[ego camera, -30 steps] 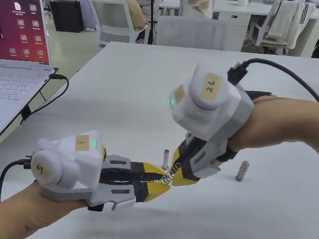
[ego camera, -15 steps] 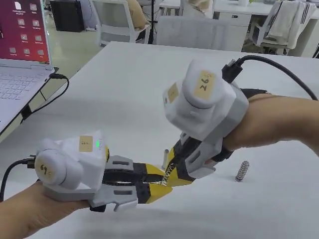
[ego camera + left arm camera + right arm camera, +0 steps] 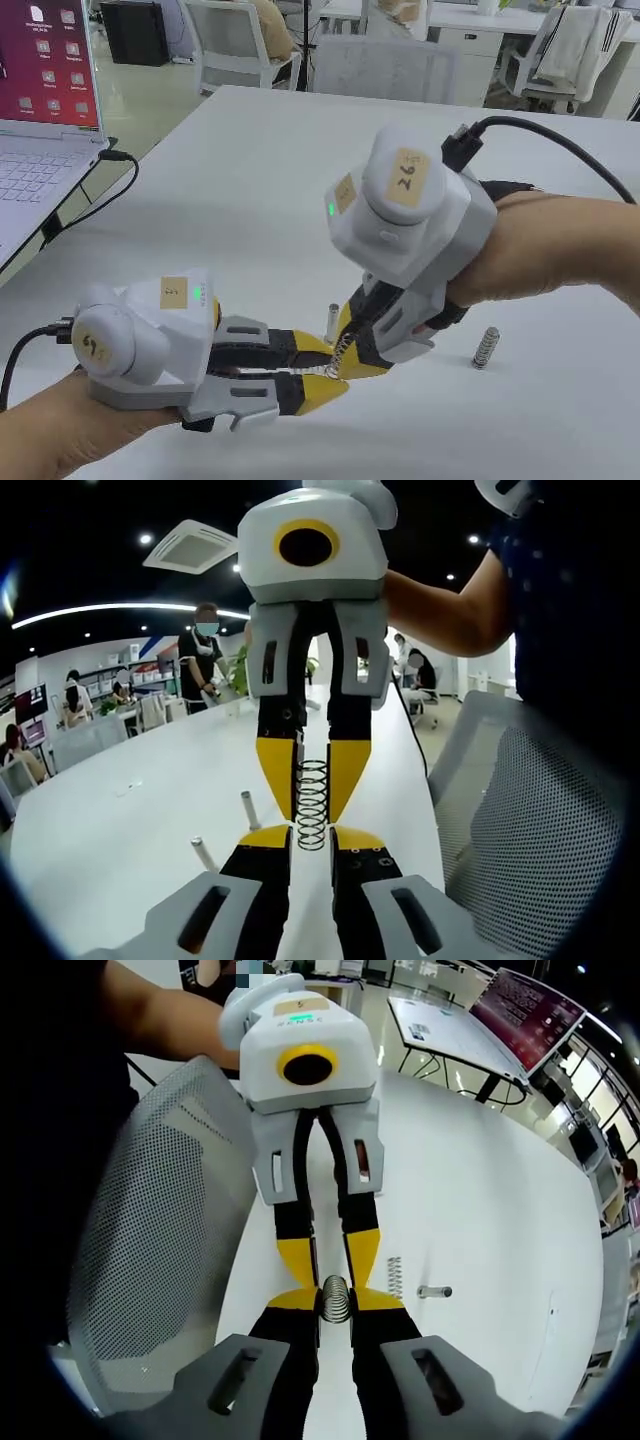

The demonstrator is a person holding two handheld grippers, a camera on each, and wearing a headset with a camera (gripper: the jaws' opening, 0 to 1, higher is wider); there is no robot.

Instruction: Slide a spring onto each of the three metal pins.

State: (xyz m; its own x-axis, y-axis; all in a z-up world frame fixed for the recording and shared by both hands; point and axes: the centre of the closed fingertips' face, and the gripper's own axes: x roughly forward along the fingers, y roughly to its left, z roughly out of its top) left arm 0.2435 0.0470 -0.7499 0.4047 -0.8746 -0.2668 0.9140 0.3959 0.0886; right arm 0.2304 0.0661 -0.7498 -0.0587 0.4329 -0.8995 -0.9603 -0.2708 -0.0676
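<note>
Right gripper (image 3: 347,350) tilts down from upper right, meeting my level left gripper (image 3: 337,367); both pinch the spring (image 3: 312,802), pin (image 3: 333,318) half-hidden.

An open laptop (image 3: 40,120) with a magenta screen sits at the white surface's (image 3: 250,170) left edge, a black cable (image 3: 116,155) plugged into its side. Beyond the far edge stands a grey mesh chair (image 3: 385,68).

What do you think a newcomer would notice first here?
The grippers meet tip to tip low in the head view: the right gripper clamps a spring, whose end sits between the left gripper's jaws. Just behind stands a metal pin; a loose spring sits further right.
</note>
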